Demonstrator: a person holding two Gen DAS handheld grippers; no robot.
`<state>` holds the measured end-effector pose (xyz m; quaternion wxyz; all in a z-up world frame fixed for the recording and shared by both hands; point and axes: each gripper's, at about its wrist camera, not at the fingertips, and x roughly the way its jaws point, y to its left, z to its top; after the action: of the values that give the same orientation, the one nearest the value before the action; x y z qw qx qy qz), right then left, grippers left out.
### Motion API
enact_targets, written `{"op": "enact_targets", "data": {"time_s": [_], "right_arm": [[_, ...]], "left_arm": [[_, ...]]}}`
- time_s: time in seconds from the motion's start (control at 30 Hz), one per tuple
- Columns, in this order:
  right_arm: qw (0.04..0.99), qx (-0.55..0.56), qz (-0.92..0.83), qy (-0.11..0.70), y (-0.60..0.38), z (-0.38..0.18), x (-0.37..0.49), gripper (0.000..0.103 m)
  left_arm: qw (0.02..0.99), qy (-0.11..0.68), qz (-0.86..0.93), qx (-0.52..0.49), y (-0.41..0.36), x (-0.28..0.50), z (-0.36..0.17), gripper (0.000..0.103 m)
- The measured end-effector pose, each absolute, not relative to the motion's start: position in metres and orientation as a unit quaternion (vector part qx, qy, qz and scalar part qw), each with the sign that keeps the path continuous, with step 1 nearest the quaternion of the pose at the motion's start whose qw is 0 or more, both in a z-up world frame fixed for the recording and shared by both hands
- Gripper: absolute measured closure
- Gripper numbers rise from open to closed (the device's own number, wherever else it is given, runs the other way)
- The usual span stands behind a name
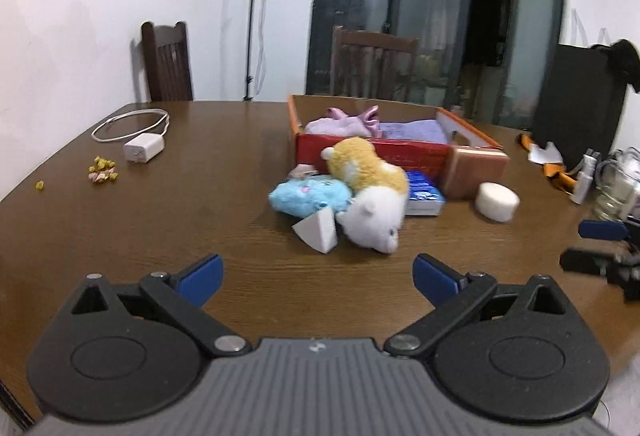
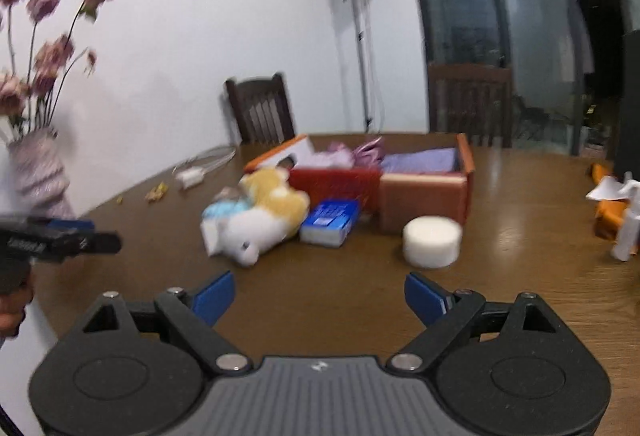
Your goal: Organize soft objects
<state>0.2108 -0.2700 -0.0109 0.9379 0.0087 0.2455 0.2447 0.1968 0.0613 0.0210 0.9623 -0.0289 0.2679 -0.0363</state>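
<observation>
A pile of plush toys lies on the brown table (image 1: 200, 196) in front of a red cardboard box (image 1: 376, 152): a yellow plush (image 1: 364, 164), a white plush (image 1: 378, 222) and a light blue plush (image 1: 308, 194). Purple cloth (image 1: 412, 130) sits inside the box. A white foam wedge (image 1: 318, 230), a white foam cylinder (image 1: 497, 202) and a blue packet (image 1: 424, 192) lie beside the pile. My left gripper (image 1: 318, 276) stands open short of the pile, nothing between its fingers. My right gripper (image 2: 319, 296) is open too, with the same pile (image 2: 260, 220) and cylinder (image 2: 432, 242) ahead.
A white charger with cable (image 1: 142, 146) and small yellow scraps (image 1: 102, 170) lie at the left. A vase of flowers (image 2: 38, 172) stands at the table's left edge. Bottles and orange items (image 1: 584, 176) crowd the right side. Two chairs (image 1: 166, 62) stand behind.
</observation>
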Motion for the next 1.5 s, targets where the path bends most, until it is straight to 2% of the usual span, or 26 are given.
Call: {"op": "enact_targets", "data": {"time_s": [0.2,0.33,0.47,0.67,0.7,0.77,0.8,0.87,0.9,0.93,1.03,1.27,1.37,1.5], "right_arm": [[0.933,0.015,0.262,0.245,-0.239,-0.009,0.241,0.012],[0.931,0.016,0.263,0.252,-0.213,-0.011,0.283,0.016],[0.924,0.016,0.292,0.246,-0.179,-0.008,0.33,0.018],[0.911,0.02,0.301,0.282,-0.135,-0.024,0.399,0.018],[0.907,0.023,0.304,0.289,-0.131,-0.027,0.405,0.021],[0.899,0.024,0.311,0.306,-0.124,-0.034,0.416,0.038],[0.898,0.024,0.31,0.311,-0.122,-0.037,0.418,0.04],[0.9,0.023,0.303,0.312,-0.124,-0.037,0.414,0.049],[0.9,0.027,0.3,0.314,-0.127,-0.035,0.412,0.051],[0.901,0.034,0.295,0.315,-0.132,-0.031,0.407,0.058],[0.908,0.046,0.287,0.301,-0.154,-0.021,0.381,0.059],[0.901,0.145,0.264,0.312,-0.224,-0.026,0.293,0.058],[0.896,0.19,0.24,0.321,-0.25,-0.037,0.26,0.051],[0.898,0.179,0.231,0.329,-0.261,-0.041,0.231,0.05]], "left_arm": [[0.965,0.255,-0.042,-0.039,0.056,0.224,0.013,0.001],[0.956,0.277,-0.067,-0.066,0.053,0.25,0.005,0.02],[0.944,0.291,-0.098,-0.119,0.05,0.274,-0.005,0.03],[0.936,0.299,-0.104,-0.153,0.039,0.299,-0.023,0.03],[0.936,0.301,-0.101,-0.153,0.038,0.303,-0.025,0.03],[0.935,0.298,-0.105,-0.161,0.038,0.307,-0.027,0.031],[0.935,0.294,-0.109,-0.166,0.037,0.308,-0.027,0.032],[0.934,0.294,-0.105,-0.173,0.037,0.307,-0.028,0.034],[0.933,0.291,-0.111,-0.178,0.038,0.304,-0.027,0.038],[0.933,0.292,-0.108,-0.18,0.038,0.3,-0.027,0.048],[0.929,0.293,-0.125,-0.189,0.039,0.286,-0.023,0.055],[0.925,0.293,-0.184,-0.157,0.018,0.23,-0.015,0.059],[0.931,0.287,-0.184,-0.131,0.008,0.216,-0.019,0.058],[0.937,0.279,-0.166,-0.125,0.005,0.208,-0.017,0.055]]}}
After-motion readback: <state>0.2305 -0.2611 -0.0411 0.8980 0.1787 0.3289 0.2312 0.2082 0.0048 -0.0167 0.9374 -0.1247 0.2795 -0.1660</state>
